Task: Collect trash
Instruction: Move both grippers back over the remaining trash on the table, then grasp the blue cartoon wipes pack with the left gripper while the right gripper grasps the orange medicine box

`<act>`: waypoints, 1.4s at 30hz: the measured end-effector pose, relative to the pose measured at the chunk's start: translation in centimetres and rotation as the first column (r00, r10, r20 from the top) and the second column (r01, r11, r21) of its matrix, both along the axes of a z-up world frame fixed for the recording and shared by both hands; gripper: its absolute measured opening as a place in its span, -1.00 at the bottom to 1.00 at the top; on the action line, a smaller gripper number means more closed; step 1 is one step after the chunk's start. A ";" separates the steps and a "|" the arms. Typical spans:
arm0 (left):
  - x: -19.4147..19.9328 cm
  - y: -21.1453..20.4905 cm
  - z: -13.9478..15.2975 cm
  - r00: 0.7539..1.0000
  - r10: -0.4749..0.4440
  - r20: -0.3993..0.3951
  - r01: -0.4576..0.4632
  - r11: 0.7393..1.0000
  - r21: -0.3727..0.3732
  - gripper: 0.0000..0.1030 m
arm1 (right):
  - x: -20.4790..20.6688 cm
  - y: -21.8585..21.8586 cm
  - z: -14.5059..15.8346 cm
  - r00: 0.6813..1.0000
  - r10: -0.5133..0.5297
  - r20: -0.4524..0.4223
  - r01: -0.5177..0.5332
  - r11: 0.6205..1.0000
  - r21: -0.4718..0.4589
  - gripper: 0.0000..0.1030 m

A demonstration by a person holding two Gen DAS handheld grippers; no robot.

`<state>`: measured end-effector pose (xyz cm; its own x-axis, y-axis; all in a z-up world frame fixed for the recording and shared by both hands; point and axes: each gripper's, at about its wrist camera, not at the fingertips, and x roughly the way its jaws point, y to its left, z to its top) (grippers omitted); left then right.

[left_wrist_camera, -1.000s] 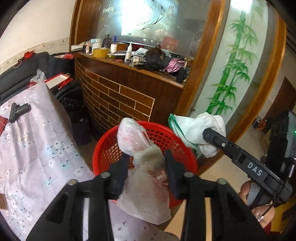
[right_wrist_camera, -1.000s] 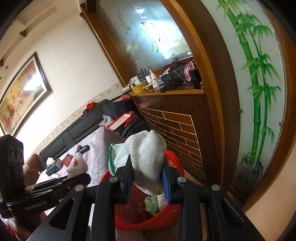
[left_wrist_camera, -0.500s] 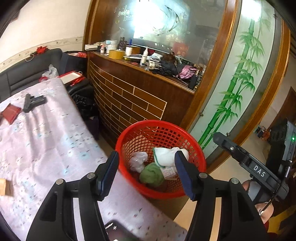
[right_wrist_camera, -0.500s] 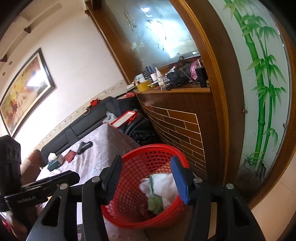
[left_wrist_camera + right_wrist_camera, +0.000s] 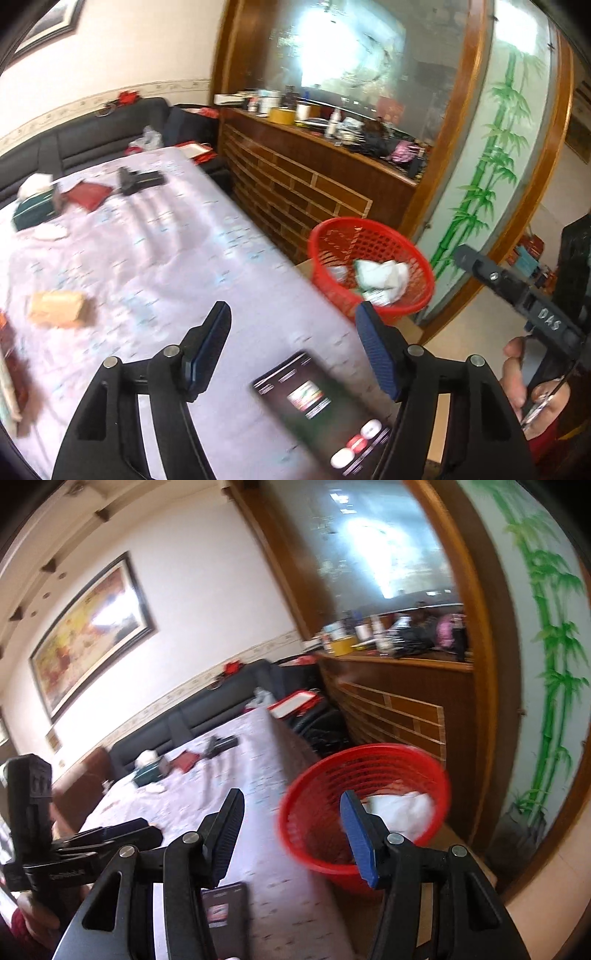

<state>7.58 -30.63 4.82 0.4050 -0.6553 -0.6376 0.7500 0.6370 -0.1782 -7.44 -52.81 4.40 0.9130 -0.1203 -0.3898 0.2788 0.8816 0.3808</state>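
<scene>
Left wrist view — left gripper [image 5: 291,347] empty, jaws just opening.

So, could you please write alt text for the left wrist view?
The open, empty left tool hangs over a table covered in a pale floral cloth, with a lit phone lying just below it. A red basket holding white trash sits past the table's edge.

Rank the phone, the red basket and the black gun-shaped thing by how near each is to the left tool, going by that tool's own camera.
1. Phone: on the table, just under the left tool, nearest.
2. Red basket: off the table's right edge, farther ahead.
3. Black gun-shaped thing: far end of the table, upper left, farthest.
</scene>
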 end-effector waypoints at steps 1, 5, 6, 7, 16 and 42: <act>0.2 1.1 -0.2 1.000 0.022 0.004 -0.022 1.000 0.010 0.34 | 0.5 1.0 0.1 1.000 0.028 -0.002 -0.028 1.000 -0.006 0.14; 1.8 7.0 -1.1 0.990 0.139 -0.011 -0.139 0.990 0.024 0.34 | 2.8 4.4 0.0 0.990 0.136 -0.022 -0.136 0.991 -0.005 0.14; 2.1 8.3 -1.2 0.986 0.165 -0.017 -0.164 0.986 0.021 0.34 | 3.3 5.4 -0.1 0.986 0.164 -0.028 -0.164 0.986 -0.005 0.14; 2.7 10.5 -1.4 0.978 0.208 -0.026 -0.208 0.978 0.016 0.34 | 3.8 6.2 -0.2 0.982 0.186 -0.034 -0.187 0.982 -0.007 0.14; 6.2 26.5 -2.7 0.843 0.536 -0.052 -0.536 0.844 0.018 0.34 | 6.8 12.3 -1.2 0.946 0.309 -0.097 -0.313 0.950 -0.023 0.14; 12.3 31.6 -9.9 0.768 0.604 -0.213 -0.607 0.792 0.058 -0.30 | 17.1 19.3 0.5 0.776 0.568 -0.274 -0.594 0.804 -0.015 0.33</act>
<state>19.86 0.99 -5.04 0.5790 -0.3283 -0.7463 0.1528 0.9428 -0.2962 9.64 -33.53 4.89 0.6976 0.3542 -0.6229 -0.2273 0.9338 0.2764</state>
